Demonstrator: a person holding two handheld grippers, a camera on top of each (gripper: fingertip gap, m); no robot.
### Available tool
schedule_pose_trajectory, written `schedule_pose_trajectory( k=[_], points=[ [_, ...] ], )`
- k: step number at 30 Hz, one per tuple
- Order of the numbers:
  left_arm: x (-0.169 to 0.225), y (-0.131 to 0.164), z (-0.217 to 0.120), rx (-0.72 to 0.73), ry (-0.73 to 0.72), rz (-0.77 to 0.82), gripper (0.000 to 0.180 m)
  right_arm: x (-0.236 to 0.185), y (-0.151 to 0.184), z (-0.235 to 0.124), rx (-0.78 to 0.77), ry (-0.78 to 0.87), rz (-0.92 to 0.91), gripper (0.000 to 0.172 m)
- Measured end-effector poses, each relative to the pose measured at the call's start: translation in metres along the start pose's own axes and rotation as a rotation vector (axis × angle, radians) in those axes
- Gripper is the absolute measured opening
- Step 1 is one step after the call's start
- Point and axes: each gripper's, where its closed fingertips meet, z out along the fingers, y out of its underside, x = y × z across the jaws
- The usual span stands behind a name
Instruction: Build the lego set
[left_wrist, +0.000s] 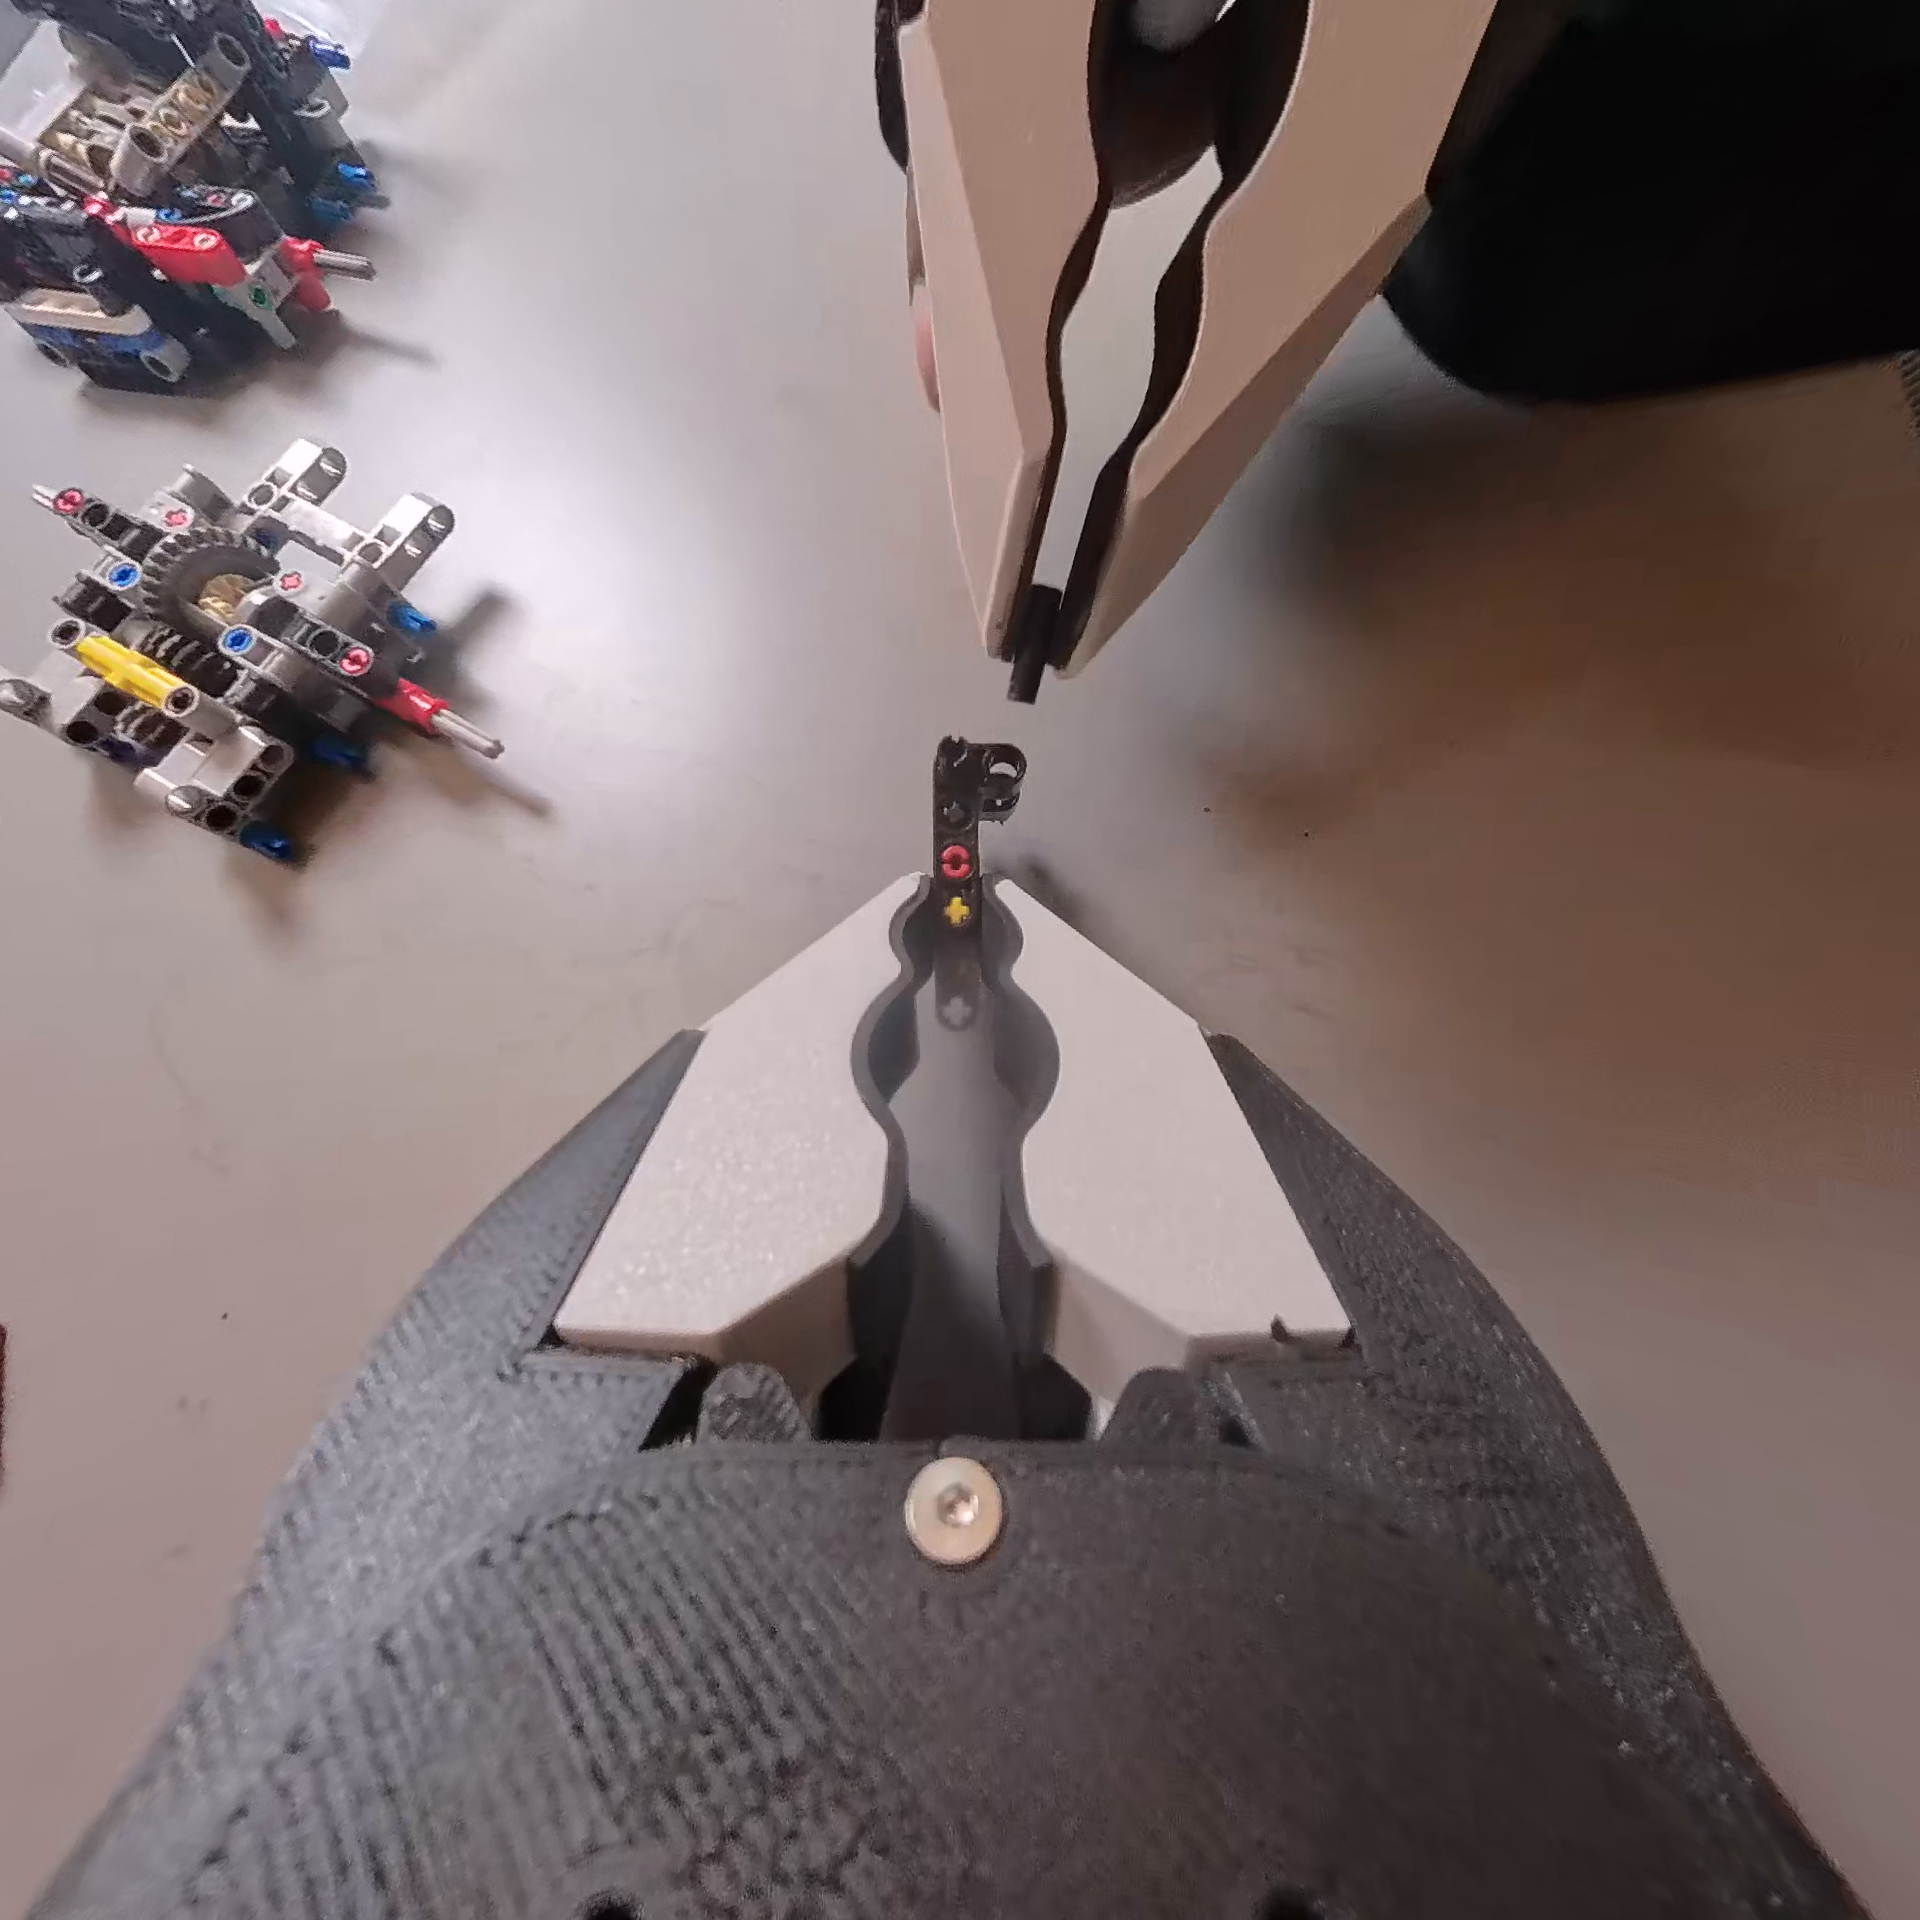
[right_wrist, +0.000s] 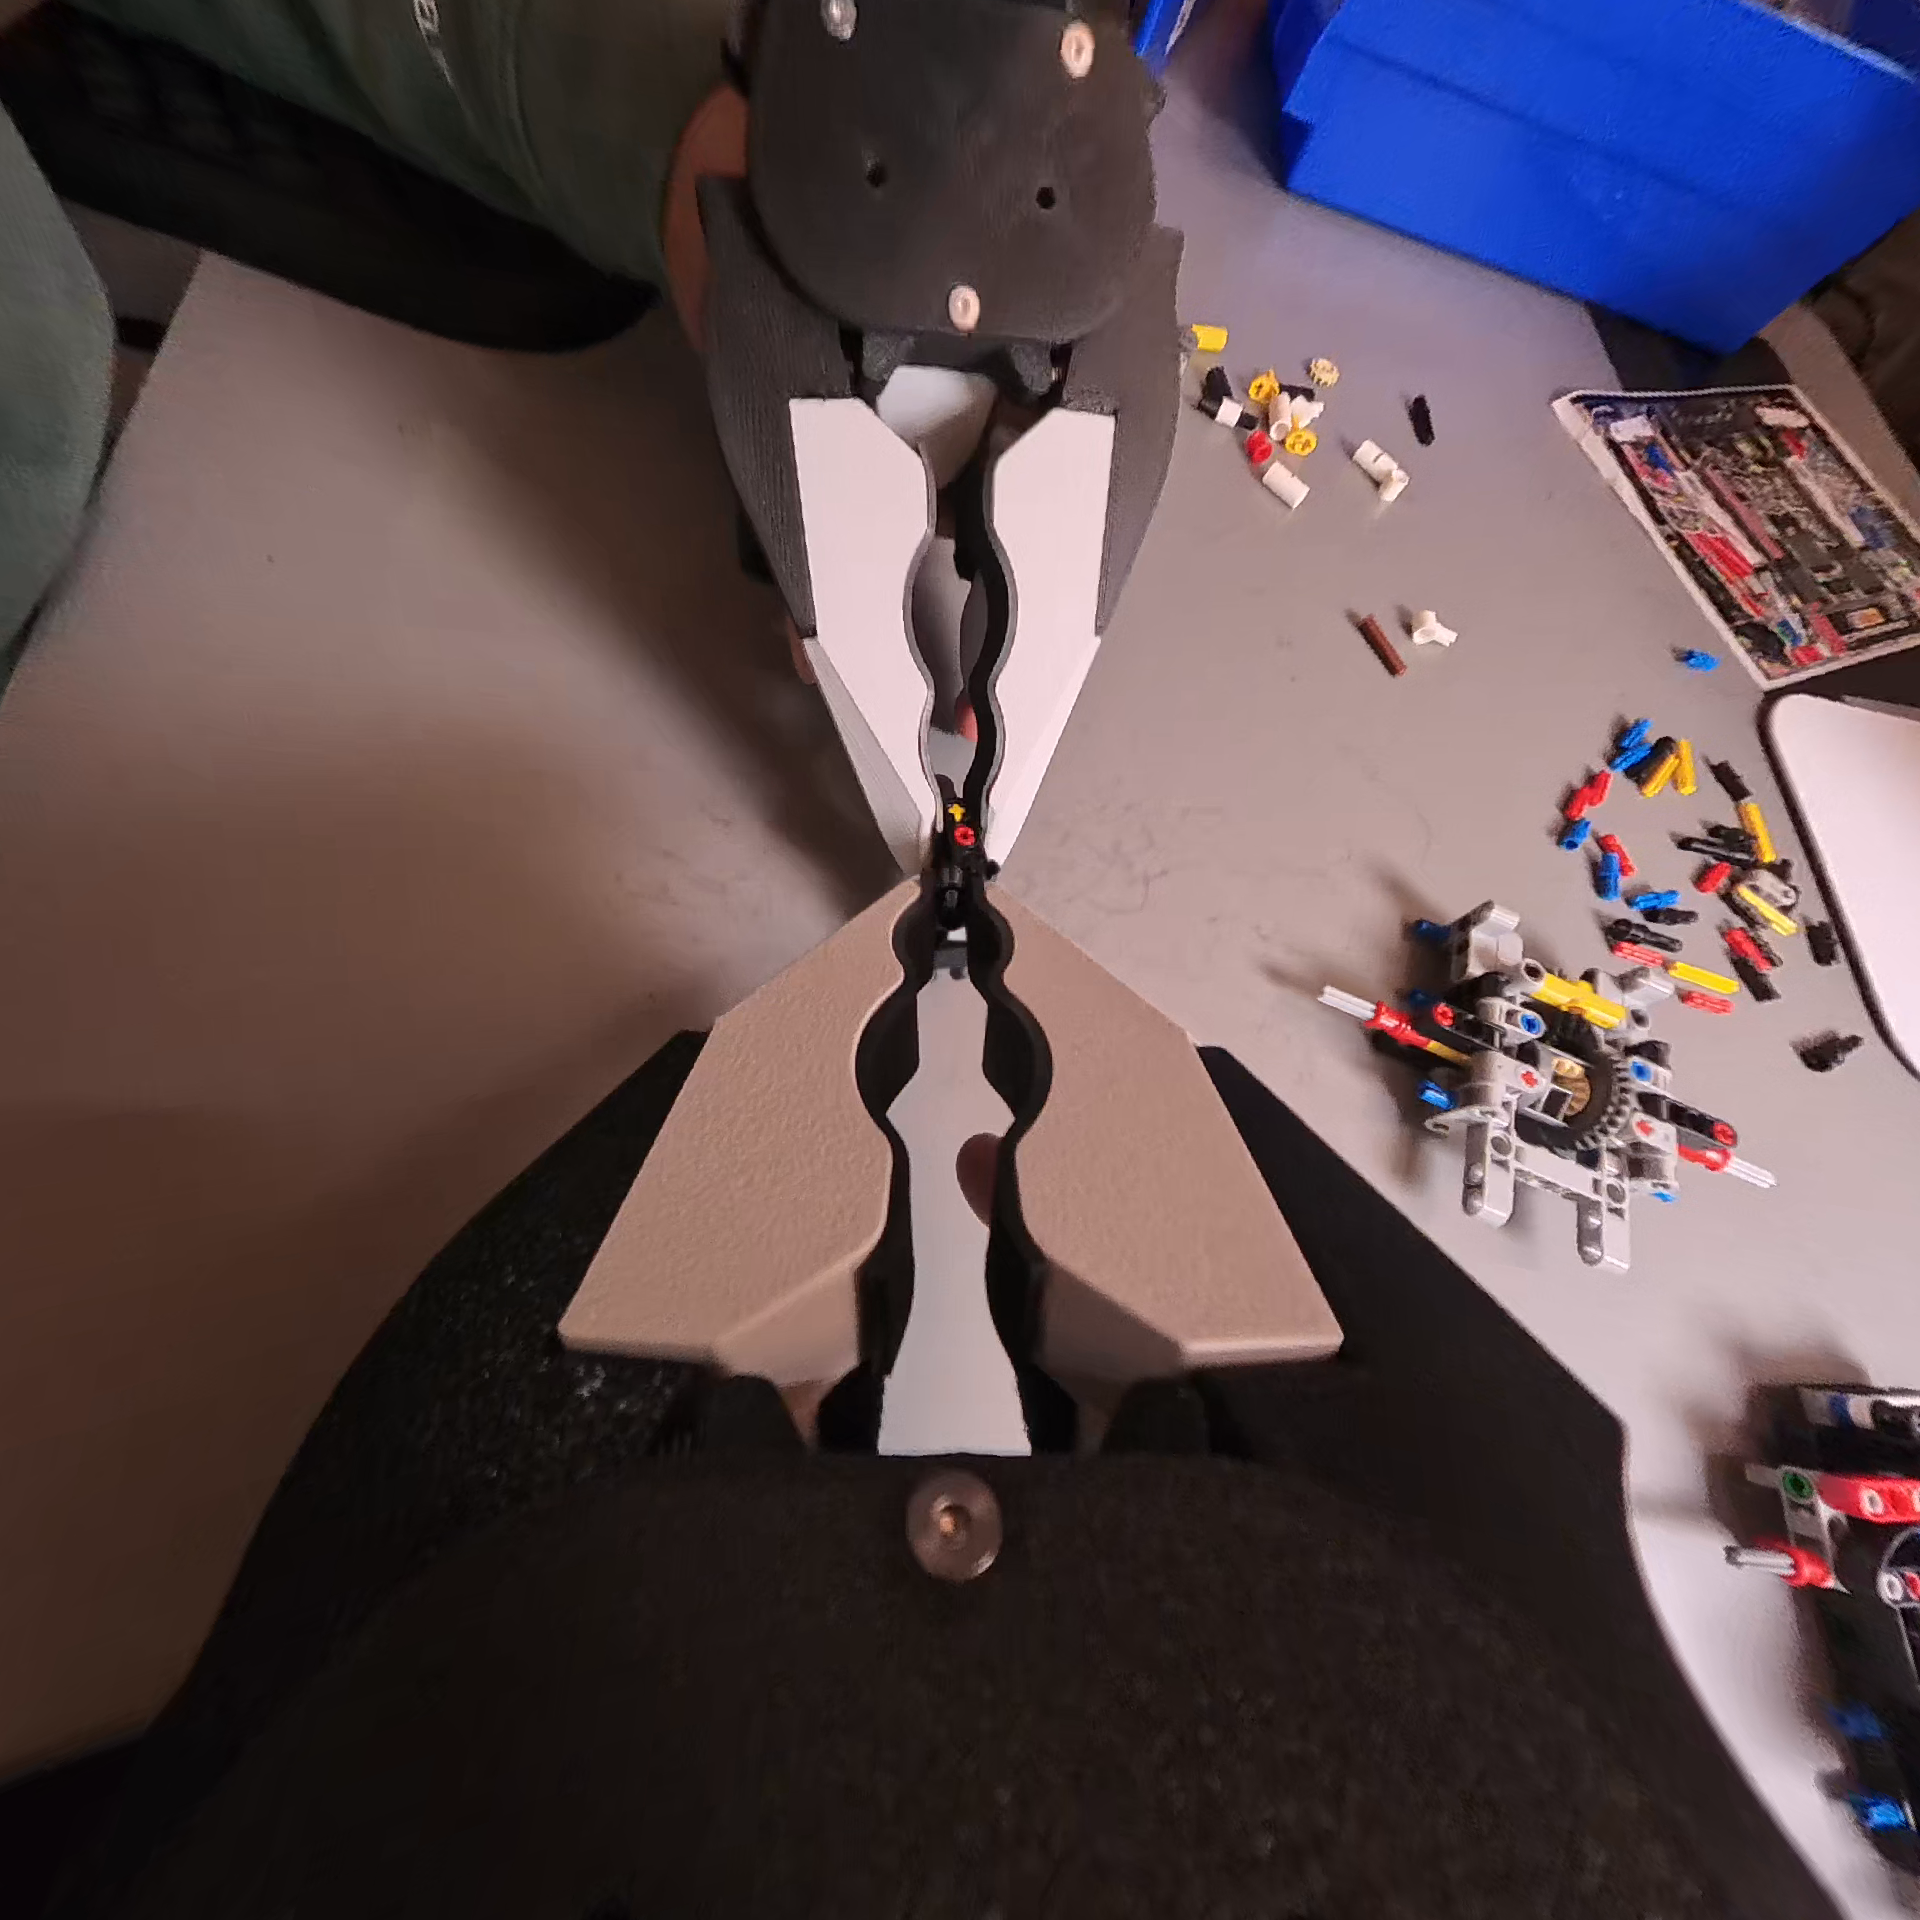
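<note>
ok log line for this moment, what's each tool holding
left tool: shut on black beam | right tool: shut on black pin | pin just off beam end, above table

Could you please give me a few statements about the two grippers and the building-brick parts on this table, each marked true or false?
1. The left gripper is shut on a thin black plastic beam bearing a red pin and a yellow cross. True.
2. The right gripper grips a blue pin. False: it grips a short black pin.
3. The black pin is already seated in the beam. False: a gap separates them.
4. A grey geared brick assembly rests on the grey table. True.
</note>
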Motion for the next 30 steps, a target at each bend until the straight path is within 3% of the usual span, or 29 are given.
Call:
schedule_pose_trajectory(
  k=[20,30],
  points=[
    [0.003,-0.010,-0.008,0.097,0.078,-0.052,0.006,-0.005,0.026,0.009,-0.094,-0.044,0.042,0.003],
    [0.004,-0.009,-0.001,0.088,0.076,-0.061,0.006,-0.008,0.037,0.013,-0.264,0.017,-0.134,0.003]
  ],
)
